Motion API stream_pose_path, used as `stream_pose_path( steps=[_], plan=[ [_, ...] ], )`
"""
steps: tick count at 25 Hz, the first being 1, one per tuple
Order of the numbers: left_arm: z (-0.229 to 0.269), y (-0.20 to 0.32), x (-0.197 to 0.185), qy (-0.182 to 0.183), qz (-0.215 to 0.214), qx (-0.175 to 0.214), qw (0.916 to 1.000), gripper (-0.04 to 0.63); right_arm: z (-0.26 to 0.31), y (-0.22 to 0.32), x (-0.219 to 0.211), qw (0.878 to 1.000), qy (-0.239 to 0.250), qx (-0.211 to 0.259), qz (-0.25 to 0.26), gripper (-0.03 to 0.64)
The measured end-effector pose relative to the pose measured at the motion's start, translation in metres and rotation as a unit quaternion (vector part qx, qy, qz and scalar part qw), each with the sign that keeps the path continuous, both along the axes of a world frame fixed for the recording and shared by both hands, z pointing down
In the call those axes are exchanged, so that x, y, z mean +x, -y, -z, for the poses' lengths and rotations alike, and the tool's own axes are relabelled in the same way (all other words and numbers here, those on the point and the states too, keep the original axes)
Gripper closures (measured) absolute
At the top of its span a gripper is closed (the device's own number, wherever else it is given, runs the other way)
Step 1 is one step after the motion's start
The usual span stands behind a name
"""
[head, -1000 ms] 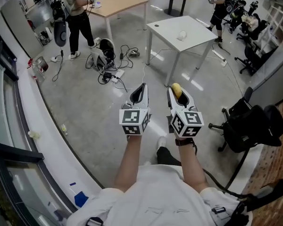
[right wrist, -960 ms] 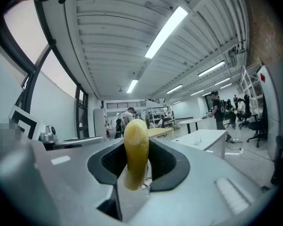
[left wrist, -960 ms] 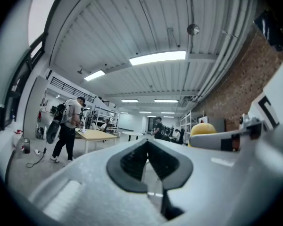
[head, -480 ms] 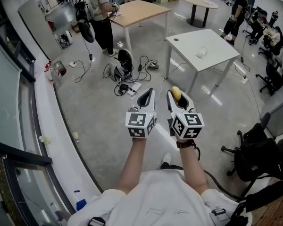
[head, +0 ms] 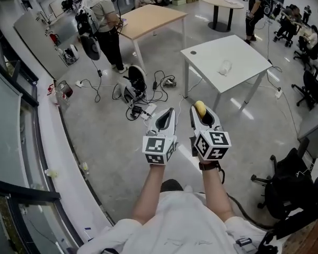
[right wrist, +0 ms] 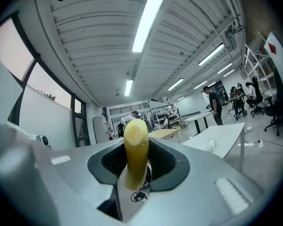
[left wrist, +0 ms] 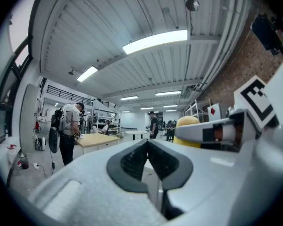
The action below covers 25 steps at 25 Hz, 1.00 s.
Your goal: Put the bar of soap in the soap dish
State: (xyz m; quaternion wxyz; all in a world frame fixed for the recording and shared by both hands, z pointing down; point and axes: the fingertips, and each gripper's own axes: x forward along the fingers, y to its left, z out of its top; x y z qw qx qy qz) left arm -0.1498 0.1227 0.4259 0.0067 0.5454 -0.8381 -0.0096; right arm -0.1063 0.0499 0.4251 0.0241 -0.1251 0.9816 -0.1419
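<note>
The yellow bar of soap [head: 200, 108] stands on end, pinched in the right gripper [head: 202, 113], whose jaws are partly closed about it, out over the grey floor [head: 108, 139]; at its 9 o'clock the left gripper [head: 166, 119] has its jaws together on nothing; at 1 o'clock, well apart, a small pale dish [head: 225, 66] sits on a white table [head: 246, 51].

I log this as an open-plan lab workspace. The evidence is a bare grey concrete floor [head: 95, 142], a white square table [head: 238, 62] and a wood-topped table [head: 148, 19]. I also note black swivel chairs [head: 286, 194], loose black cables [head: 164, 81] on the floor, long ceiling strip lights [left wrist: 154, 40] and a red brick wall [left wrist: 236, 65].
</note>
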Motion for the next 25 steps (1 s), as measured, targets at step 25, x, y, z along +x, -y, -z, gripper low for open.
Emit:
stream_pose_path(
  steps=[25],
  plan=[
    [-0.026,0.304,-0.202,-0.042,-0.149,0.011,0.9879,0.595,-0.017,0.275,-0.171,0.99,-0.032,0.012,-0.137,0.499]
  ],
)
